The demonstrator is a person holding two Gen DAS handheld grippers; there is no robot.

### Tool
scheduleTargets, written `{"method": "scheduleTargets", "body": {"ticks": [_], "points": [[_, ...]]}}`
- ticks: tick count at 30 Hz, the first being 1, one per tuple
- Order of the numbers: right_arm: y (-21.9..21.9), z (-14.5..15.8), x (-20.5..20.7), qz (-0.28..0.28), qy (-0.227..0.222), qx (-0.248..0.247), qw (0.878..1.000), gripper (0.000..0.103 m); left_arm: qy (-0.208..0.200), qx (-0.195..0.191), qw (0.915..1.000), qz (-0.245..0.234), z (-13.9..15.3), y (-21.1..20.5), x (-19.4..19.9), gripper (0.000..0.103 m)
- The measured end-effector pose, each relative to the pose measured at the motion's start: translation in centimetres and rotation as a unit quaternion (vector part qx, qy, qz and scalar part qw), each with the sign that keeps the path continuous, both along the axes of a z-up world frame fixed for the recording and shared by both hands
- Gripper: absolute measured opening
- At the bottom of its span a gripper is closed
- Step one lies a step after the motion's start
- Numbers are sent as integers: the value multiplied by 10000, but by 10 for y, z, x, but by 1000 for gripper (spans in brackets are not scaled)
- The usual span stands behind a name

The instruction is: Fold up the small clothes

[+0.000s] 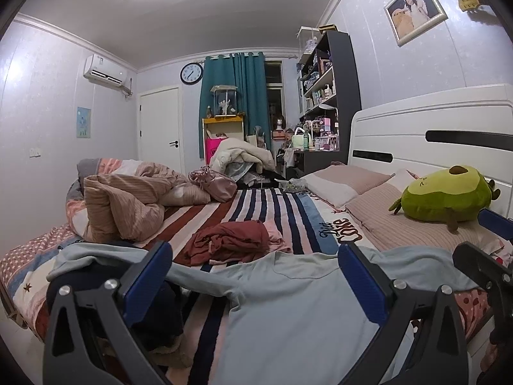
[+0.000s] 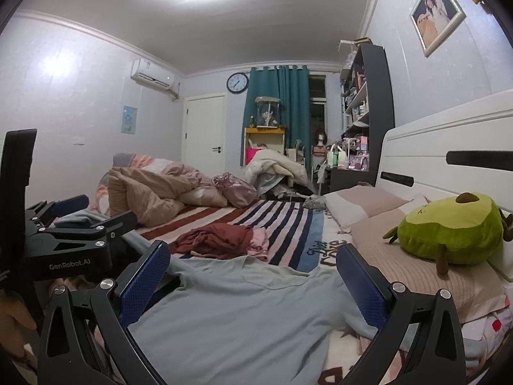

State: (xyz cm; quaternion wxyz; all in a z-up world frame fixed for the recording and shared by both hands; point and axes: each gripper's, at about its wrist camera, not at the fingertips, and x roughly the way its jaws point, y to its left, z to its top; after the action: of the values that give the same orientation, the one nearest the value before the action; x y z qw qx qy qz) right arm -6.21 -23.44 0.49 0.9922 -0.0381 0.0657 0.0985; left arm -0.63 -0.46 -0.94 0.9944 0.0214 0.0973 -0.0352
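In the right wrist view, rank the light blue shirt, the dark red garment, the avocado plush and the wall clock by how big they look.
1. light blue shirt, though it lies nearest the camera
2. avocado plush
3. dark red garment, close to the plush, so that order is unsure
4. wall clock, smallest, but far away

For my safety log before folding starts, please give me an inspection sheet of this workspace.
Surface: bed with striped blanket, partly covered.
Job's things: light blue shirt spread flat in front; dark red garment crumpled behind it, a pink garment beside it.
Clutter: bunched duvet, pink bag, avocado plush on the pillows.
Grippers: left gripper and right gripper open over the shirt, fingers apart, holding nothing.
Cables: nothing seen.
Surroundings: headboard, shelf unit, teal curtain, door.
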Motion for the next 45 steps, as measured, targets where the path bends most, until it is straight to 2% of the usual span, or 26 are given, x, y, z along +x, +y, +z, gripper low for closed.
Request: {"method": "scheduleTargets", "body": {"ticks": [14, 35, 45], "points": [[-5, 2, -4, -42, -124, 152, 9998, 103, 98, -209, 9997, -48, 0, 9, 2, 102], [0, 0, -6, -12, -97, 150, 9998, 103, 166, -157, 9997, -6, -1, 9, 5, 102], [5, 0, -5, -103, -74, 92, 9999, 103, 289, -370, 9989, -97, -6, 18, 11, 102]]}}
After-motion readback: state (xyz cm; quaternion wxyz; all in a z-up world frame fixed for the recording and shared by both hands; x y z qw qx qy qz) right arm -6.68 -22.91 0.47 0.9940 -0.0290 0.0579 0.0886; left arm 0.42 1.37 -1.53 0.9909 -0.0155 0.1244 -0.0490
